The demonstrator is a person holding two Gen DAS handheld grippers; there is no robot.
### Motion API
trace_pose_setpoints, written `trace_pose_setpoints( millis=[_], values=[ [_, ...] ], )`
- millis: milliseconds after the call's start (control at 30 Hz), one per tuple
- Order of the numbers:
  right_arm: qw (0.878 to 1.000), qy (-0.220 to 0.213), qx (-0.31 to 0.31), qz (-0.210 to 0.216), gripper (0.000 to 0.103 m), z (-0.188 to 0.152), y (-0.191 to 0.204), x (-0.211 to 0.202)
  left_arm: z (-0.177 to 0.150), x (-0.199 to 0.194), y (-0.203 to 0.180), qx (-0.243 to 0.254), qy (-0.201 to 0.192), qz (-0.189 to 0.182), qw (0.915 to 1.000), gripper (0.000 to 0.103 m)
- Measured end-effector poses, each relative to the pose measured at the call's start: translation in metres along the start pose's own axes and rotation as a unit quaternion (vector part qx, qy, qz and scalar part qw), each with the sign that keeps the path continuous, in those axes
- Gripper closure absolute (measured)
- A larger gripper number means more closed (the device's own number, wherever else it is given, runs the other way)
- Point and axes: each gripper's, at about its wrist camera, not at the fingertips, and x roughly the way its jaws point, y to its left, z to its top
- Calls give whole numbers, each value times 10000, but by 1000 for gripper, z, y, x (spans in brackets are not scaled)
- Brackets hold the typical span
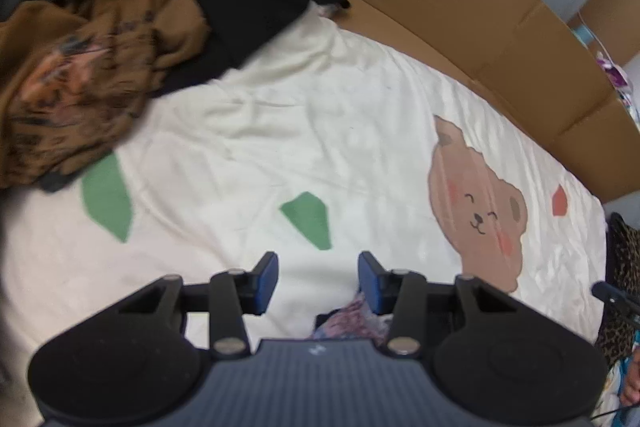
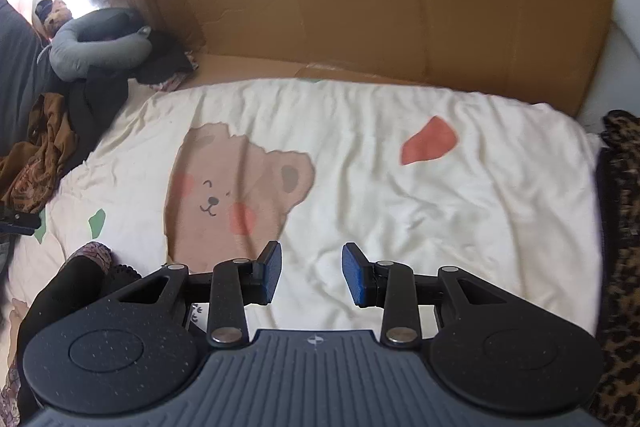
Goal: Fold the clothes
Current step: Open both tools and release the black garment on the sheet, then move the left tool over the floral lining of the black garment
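A crumpled brown printed garment lies heaped at the left of the bed, partly on a black garment. The same heap shows in the right wrist view as the brown garment at the left edge. My left gripper is open above the cream bear-print blanket, with nothing between its pads. A pink-patterned dark garment lies just below its right finger. My right gripper is open over the blanket, its jaws empty. The patterned garment sits to its lower left.
A flattened cardboard sheet stands along the far side of the bed, also the cardboard in the left wrist view. A grey neck pillow lies at the back left. Leopard-print fabric borders the right edge.
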Motion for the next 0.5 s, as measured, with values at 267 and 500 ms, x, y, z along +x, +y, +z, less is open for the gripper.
trace_pose_setpoints(
  millis=[267, 500],
  values=[
    [9972, 418, -595, 171, 63, -17, 26, 31, 1, 34, -28, 321, 358, -220, 9986, 48],
    [9972, 525, -447, 294, 63, -26, 21, 38, -13, 44, -26, 44, 504, -170, 9986, 47]
  ],
)
